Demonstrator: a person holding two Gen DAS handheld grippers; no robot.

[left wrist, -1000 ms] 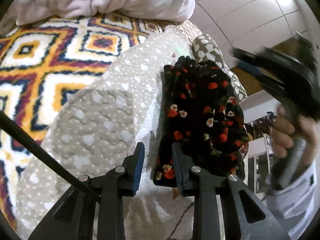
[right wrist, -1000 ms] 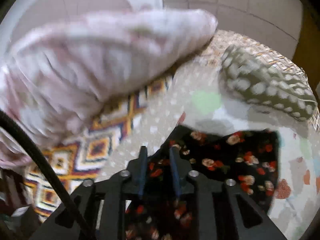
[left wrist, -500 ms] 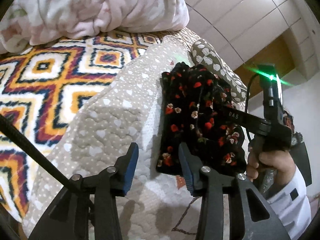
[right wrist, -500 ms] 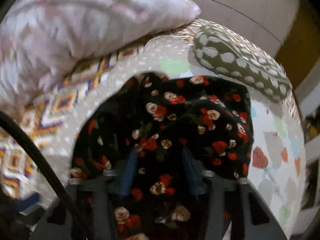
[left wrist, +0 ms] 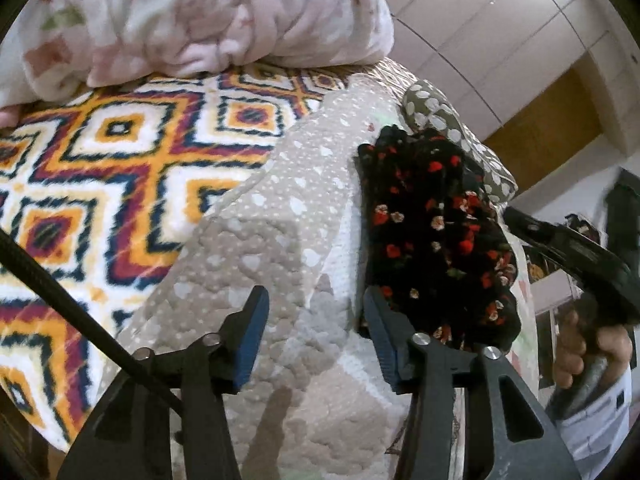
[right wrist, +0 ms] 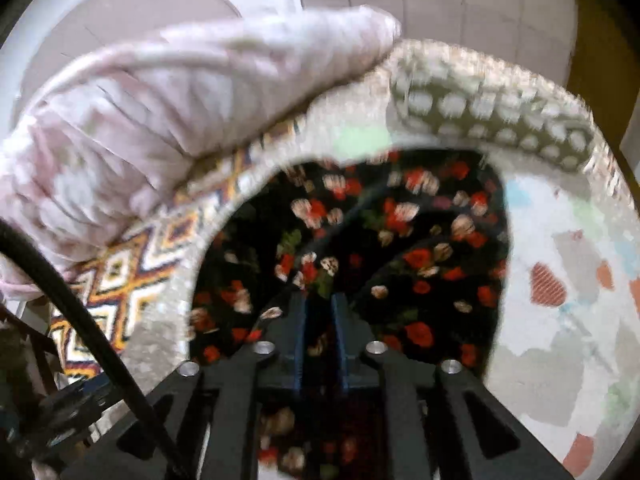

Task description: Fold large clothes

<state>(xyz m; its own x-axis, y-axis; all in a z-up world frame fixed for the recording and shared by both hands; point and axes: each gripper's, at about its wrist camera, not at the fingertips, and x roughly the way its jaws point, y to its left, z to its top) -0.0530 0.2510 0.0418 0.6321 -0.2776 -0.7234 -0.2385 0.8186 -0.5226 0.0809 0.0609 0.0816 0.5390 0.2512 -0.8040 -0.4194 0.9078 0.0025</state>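
Observation:
A black garment with red and cream flowers (left wrist: 432, 232) lies bunched on the beige dotted quilt (left wrist: 260, 248) of a bed. My left gripper (left wrist: 314, 300) hovers just left of the garment's near end; its jaws are opening and hold nothing, and its right finger (left wrist: 380, 320) is beside the cloth edge. In the right wrist view the garment (right wrist: 400, 240) fills the middle. My right gripper (right wrist: 319, 300) sits low on it; its jaws are opening but stand narrow, with a fold of cloth between them. A hand (left wrist: 576, 356) holds that tool's black body (left wrist: 580, 256) at the garment's right.
A pink blanket (left wrist: 200, 20) is heaped at the bed's far end. An orange and purple diamond-patterned cover (left wrist: 100, 180) lies to the left. A brown pillow with white spots (right wrist: 500, 112) lies beyond the garment, and a pastel patchwork sheet (right wrist: 560, 280) to its right. A black cable (left wrist: 60, 292) crosses the lower left.
My left gripper's jaws have spread wider and drawn slightly back from the garment. The right gripper has swung in low over the garment, and its jaws now look narrower.

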